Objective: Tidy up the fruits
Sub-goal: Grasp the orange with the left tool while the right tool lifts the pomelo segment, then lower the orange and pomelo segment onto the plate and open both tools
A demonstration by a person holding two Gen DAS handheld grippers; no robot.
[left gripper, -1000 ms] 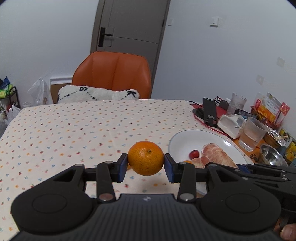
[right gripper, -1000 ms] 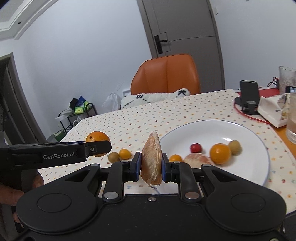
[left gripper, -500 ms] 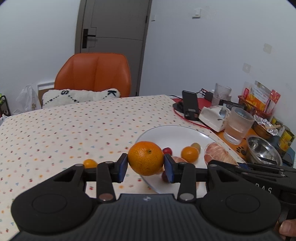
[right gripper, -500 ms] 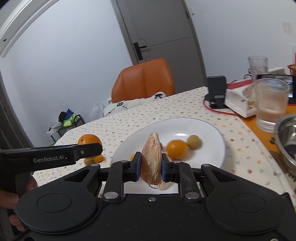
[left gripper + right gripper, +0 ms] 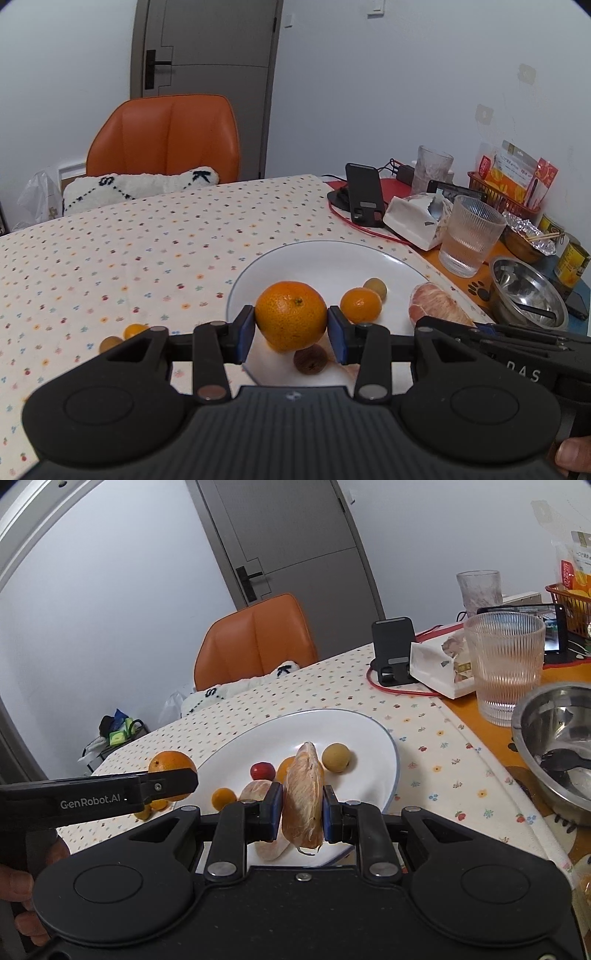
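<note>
My left gripper (image 5: 291, 328) is shut on a large orange (image 5: 291, 320), held over the near left rim of the white plate (image 5: 314, 258). My right gripper (image 5: 302, 806) is shut on a peeled pomelo segment (image 5: 303, 797), held over the plate's (image 5: 373, 738) near side. On the plate lie a small orange (image 5: 360, 305), a yellow-green round fruit (image 5: 335, 757), a red cherry-like fruit (image 5: 262, 771), a tiny orange fruit (image 5: 224, 796) and another peeled segment (image 5: 258, 790). Two small fruits (image 5: 125, 334) rest on the cloth left of the plate.
To the right of the plate stand a ribbed glass (image 5: 504, 664), a steel bowl (image 5: 557, 746), a phone on a stand (image 5: 393, 646), a tissue pack (image 5: 413, 221) and a red snack basket (image 5: 513, 184). An orange chair (image 5: 166, 136) is at the far edge of the dotted tablecloth (image 5: 110, 258).
Both grippers have moved right and forward toward the plate, each still holding its fruit. The orange now hangs over the plate's near rim; the pomelo segment is over the plate.
</note>
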